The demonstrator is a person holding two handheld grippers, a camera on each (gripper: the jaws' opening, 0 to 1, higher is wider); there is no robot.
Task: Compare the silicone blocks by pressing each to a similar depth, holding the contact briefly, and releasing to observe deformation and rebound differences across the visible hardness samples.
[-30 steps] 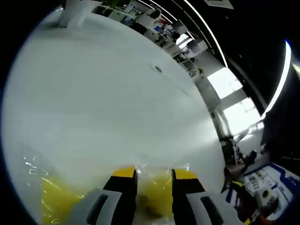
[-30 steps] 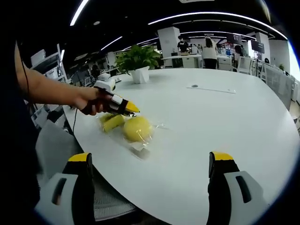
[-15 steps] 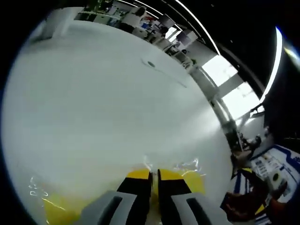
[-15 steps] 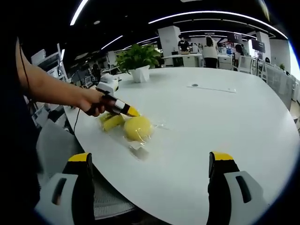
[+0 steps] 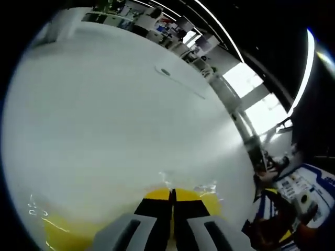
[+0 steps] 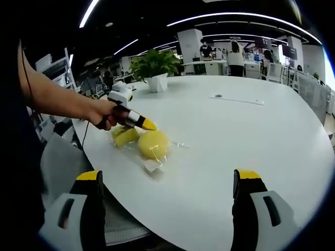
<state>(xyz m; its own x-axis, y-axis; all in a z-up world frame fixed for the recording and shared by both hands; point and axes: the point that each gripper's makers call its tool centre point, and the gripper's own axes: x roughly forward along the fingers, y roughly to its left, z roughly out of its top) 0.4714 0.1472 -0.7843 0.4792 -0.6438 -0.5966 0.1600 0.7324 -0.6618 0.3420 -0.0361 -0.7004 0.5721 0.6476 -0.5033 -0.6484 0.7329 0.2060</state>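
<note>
The left gripper (image 6: 148,125), its jaws closed together, points its yellow tips just above the round yellow silicone block (image 6: 153,144), bagged in clear plastic near the white table's (image 6: 251,141) left edge. The right gripper (image 6: 172,191) waits near, jaws wide and empty. A good press goes straight down, slowly, stopping at a matching depth.

Left gripper view: riding low, close over white table (image 5: 115,104), looking past yellow blocks (image 5: 209,201) twd far windows. Right gripper view: sitting back at near table edge, facing across twd plant (image 6: 153,65). Both sharing table, blocks (image 6: 152,145), left gripper (image 6: 148,125).
</note>
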